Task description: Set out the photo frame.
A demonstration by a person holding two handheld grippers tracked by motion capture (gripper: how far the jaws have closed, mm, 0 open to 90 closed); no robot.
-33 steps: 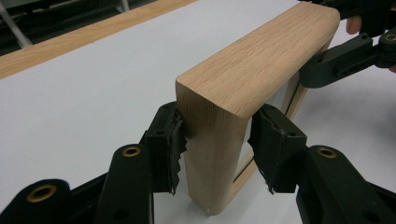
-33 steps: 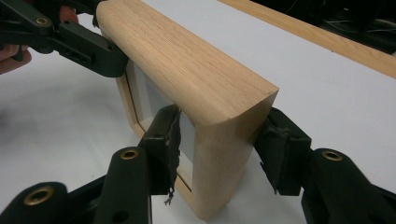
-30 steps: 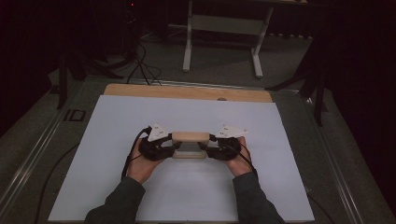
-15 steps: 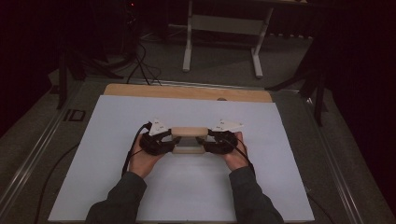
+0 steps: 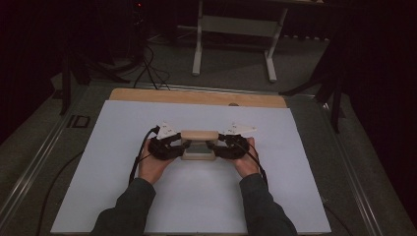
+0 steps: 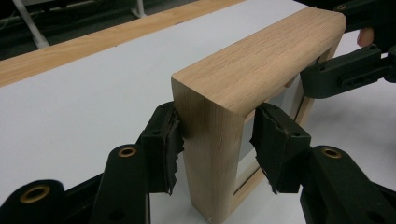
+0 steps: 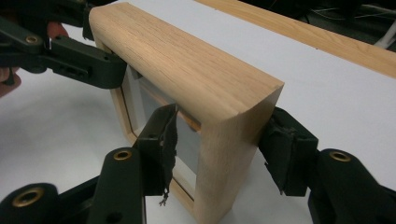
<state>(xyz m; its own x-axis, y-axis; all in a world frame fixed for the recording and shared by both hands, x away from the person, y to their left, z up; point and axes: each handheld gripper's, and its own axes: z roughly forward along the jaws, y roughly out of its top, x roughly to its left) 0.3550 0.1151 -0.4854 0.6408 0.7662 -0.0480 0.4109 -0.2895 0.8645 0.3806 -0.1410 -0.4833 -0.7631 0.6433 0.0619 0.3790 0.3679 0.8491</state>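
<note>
Since a second ago we see both hands and the wooden frame [image 5: 198, 144] shift slightly away from us on the white table sheet [image 5: 108, 147]; the grip looks unchanged. Frame stands upright near the middle of the sheet, held between the two grippers. Left gripper [image 6: 215, 140] is clamped on the frame's left upright, one jaw on the outer face, the other on the inner side by the grey panel [image 6: 246, 135]. Right gripper [image 7: 219, 140] is clamped on the right upright the same way, one pad inside against the panel side, one outside. In the high view the left gripper [image 5: 169, 146] and right gripper [image 5: 223, 146] sit at the frame's two ends, hands behind them. We can't tell if the frame's bottom edge touches the sheet. Bare wooden table edge [image 5: 196, 97] runs along the far side.
</note>
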